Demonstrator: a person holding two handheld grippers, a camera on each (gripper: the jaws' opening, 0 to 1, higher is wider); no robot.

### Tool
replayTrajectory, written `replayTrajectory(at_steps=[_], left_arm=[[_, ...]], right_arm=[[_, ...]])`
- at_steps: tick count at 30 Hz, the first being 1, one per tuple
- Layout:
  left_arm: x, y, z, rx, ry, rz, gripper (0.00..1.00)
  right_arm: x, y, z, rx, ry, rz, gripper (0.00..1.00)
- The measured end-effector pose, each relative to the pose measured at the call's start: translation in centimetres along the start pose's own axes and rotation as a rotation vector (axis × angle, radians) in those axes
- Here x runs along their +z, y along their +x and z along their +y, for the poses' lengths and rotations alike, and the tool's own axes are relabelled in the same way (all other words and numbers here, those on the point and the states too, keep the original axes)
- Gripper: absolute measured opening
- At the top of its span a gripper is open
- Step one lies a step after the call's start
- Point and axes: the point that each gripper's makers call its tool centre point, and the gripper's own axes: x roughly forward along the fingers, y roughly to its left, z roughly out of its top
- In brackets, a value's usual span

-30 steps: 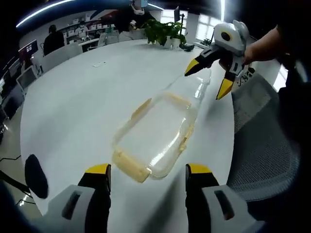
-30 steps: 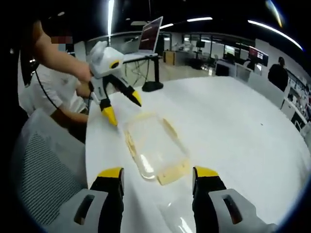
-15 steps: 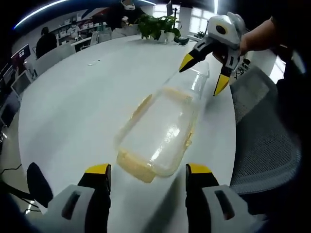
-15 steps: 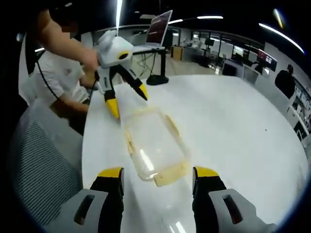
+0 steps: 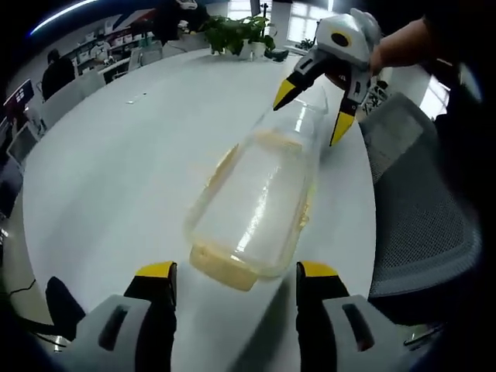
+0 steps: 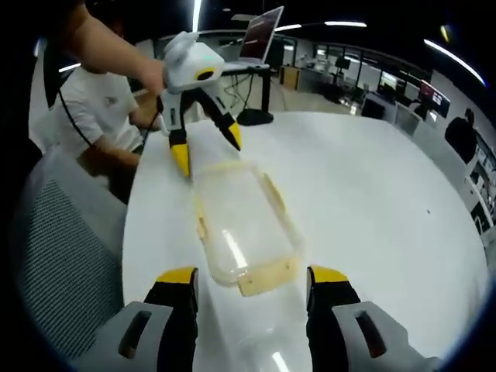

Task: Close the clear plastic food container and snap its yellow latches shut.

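Note:
A clear plastic food container (image 5: 256, 203) with yellow latches lies lengthwise on the white table (image 5: 116, 155). Its lid appears to rest on top. My left gripper (image 5: 236, 273) is open just short of the container's near end latch (image 5: 223, 276), holding nothing. My right gripper (image 5: 310, 114) hovers open over the far end. In the right gripper view the container (image 6: 244, 221) lies ahead of my open right gripper (image 6: 252, 277), a yellow latch (image 6: 267, 279) between its tips. My left gripper (image 6: 206, 151) stands open at the other end.
A grey mesh chair (image 5: 418, 201) stands by the table edge beside the container, seen also as the chair (image 6: 62, 256). A person in a white shirt (image 6: 101, 108) sits behind it. A potted plant (image 5: 240, 31) and a laptop on a stand (image 6: 260, 39) lie further off.
Both grippers have drawn a little closer to the container's two ends and stay open. The container looks slightly larger in both views; it has not visibly moved on the table.

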Motion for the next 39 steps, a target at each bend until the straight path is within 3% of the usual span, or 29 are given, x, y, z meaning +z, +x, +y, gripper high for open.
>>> replayTrajectory(at_steps=[14,17,21,28,35,39], left_arm=[[-1.3,0.4,0.5,-0.064,0.109,0.09,0.62],[-1.3,0.3,0.5,-0.07,0.143,0.102,0.61],[-1.1,0.4,0.8,-0.076,0.177,0.115,0.61],[-0.9,0.6,0.8,-0.099,0.275,0.134,0.59],[-0.9,0.7,1.1,-0.099,0.306,0.153,0.59],[-1.0,0.8,1.2,-0.099,0.365,0.181,0.58]], right_arm=[[-0.3,1.5,-0.2,0.042,-0.088,0.079,0.53],[-0.7,1.7,-0.3,0.042,-0.129,0.111,0.5],[-0.5,1.9,-0.5,0.051,-0.107,0.116,0.52],[-1.1,2.2,-0.8,0.061,-0.143,0.156,0.52],[-1.3,2.5,-1.1,0.076,-0.161,0.186,0.51],[-1.7,2.8,-1.2,0.089,-0.19,0.214,0.49]])
